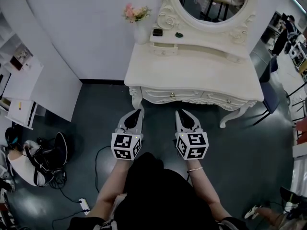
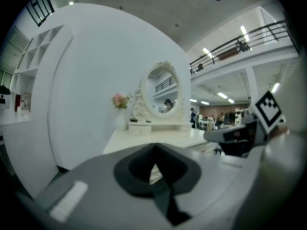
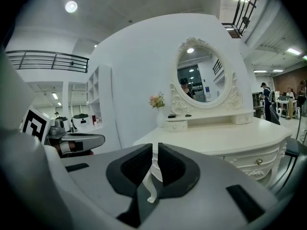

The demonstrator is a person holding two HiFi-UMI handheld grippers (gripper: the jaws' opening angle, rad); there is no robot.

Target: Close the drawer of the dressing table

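Observation:
The white dressing table (image 1: 192, 73) with its oval mirror (image 1: 216, 6) stands ahead of me. Its two front drawers (image 1: 172, 95) (image 1: 228, 100) look flush with the carved front. A small drawer (image 1: 164, 49) on the upper shelf's left end seems to stick out a little. Both grippers hover side by side over the dark floor, short of the table's front edge. My left gripper (image 1: 138, 110) (image 2: 154, 150) is shut and holds nothing. My right gripper (image 1: 179, 112) (image 3: 155, 150) is also shut, with only a thin slit between its pads, and a white table leg shows through it.
A vase of pink flowers (image 1: 138, 20) stands at the table's back left. White shelving (image 1: 19, 90) lines the left wall. Bags and cables (image 1: 36, 157) and a power strip (image 1: 84, 204) lie on the floor at left. A dark chair (image 1: 269, 92) stands right of the table.

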